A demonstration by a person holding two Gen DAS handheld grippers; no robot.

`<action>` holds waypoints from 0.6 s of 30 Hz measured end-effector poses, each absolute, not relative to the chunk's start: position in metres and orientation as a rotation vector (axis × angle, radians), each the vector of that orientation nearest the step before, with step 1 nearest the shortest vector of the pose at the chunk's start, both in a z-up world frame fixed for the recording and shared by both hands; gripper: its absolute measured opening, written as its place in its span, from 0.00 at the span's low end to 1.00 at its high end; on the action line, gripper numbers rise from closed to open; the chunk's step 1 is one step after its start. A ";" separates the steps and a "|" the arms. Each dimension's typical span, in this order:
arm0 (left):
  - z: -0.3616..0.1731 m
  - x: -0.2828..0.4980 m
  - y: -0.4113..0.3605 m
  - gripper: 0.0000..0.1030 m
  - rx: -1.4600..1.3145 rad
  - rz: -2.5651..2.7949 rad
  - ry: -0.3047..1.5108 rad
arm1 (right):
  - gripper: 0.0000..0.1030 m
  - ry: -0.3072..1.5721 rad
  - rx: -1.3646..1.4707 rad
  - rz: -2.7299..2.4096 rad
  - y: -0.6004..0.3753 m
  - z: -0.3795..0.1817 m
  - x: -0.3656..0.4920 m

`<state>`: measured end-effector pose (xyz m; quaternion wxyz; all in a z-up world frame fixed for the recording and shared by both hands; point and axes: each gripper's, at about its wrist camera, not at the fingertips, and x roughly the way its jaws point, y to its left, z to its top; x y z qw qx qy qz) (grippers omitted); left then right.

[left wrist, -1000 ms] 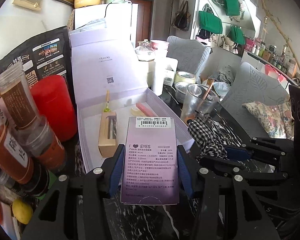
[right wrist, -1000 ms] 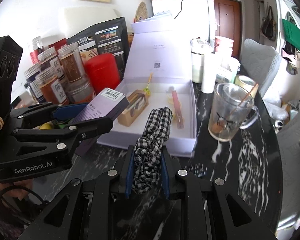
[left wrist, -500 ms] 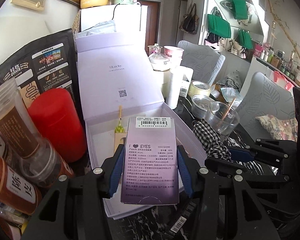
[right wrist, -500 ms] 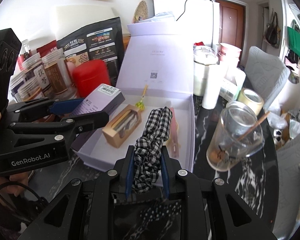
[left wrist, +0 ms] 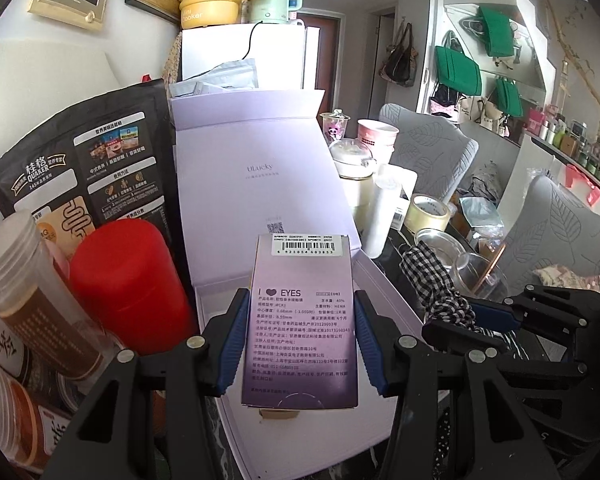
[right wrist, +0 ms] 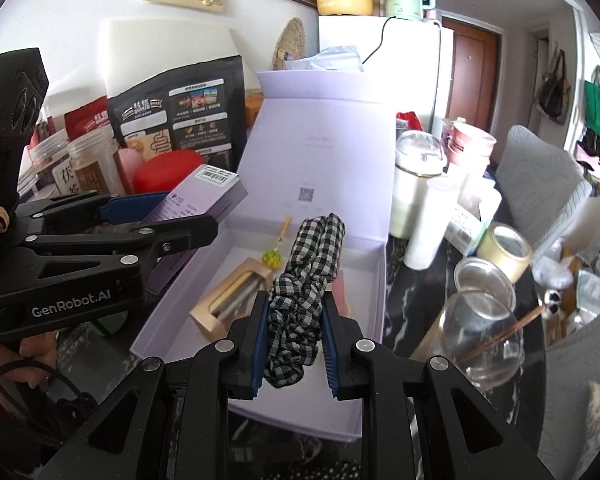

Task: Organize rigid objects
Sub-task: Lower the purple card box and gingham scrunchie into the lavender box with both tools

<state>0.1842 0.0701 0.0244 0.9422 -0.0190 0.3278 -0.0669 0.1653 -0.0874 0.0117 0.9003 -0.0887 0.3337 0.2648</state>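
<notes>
lens carton (left wrist: 302,320) in left tool (left wrist: 299,334), over open lilac box (left wrist: 384,280) rim

The black marbled desk (right wrist: 420,300) carries an open lilac box (right wrist: 364,280), jars (right wrist: 88,168) and red canister (left wrist: 128,280) left, glass mug (right wrist: 480,344) and tape roll (right wrist: 504,248) right.
</notes>
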 end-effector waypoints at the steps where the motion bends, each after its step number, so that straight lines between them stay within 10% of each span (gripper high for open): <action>1: 0.025 0.187 0.071 0.49 -0.043 -0.135 0.668 | 0.23 0.687 -0.185 0.546 -0.087 0.012 0.167; 18: -0.006 0.228 0.076 0.49 -0.060 -0.098 0.777 | 0.23 0.728 -0.167 0.538 -0.077 -0.008 0.210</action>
